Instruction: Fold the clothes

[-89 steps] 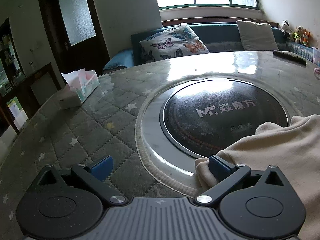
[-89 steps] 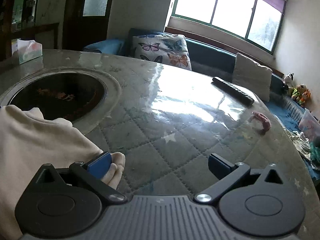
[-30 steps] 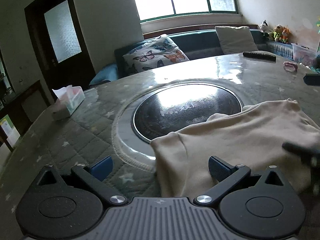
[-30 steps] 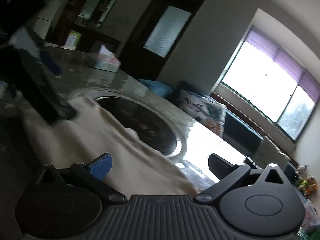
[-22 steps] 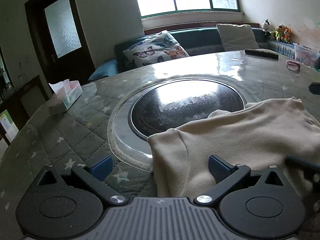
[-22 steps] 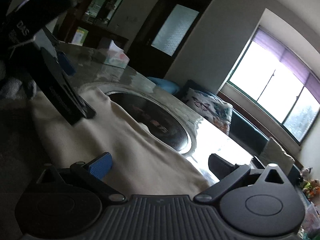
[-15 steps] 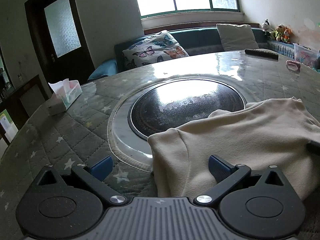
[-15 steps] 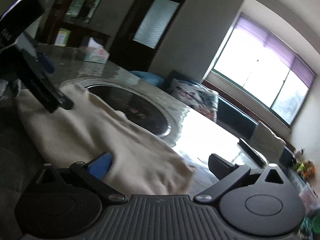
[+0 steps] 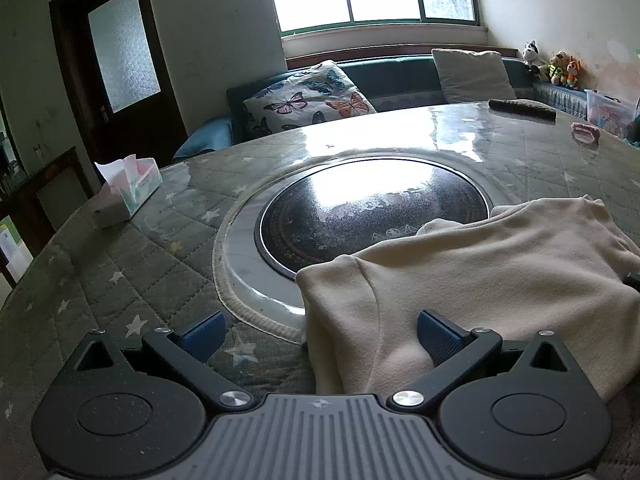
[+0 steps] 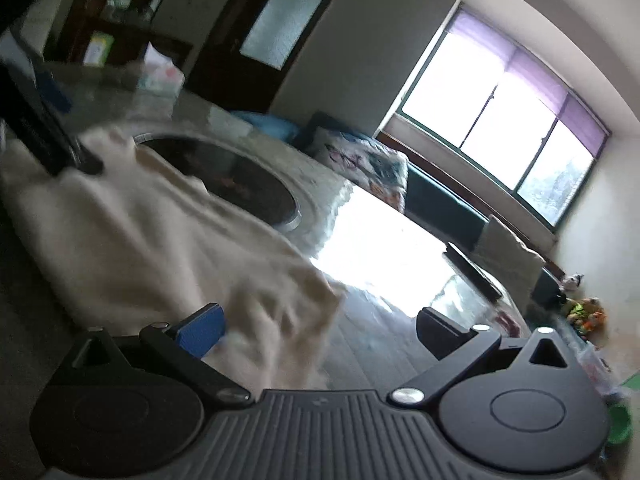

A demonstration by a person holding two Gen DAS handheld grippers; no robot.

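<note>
— Beside the round black hob [image 9: 374, 220], on its near right, what is to be seen of the work?

— A cream garment [image 9: 472, 280] is laid flat on the quilted table [image 9: 132, 264], its far edge lapping onto the hob's rim. It appears doubled over at least once, though no tidy finished packet is shown; further folds are judged to be left.

— And how are the tools held?

— The left gripper [image 9: 318, 334] is held low and level at the garment's corner nearest the hob, fingers spread wide, nothing pinched. The right gripper [image 10: 320, 328] is tilted, at the cloth's end away from the hob, likewise parted and empty. That view is blurred.
</note>
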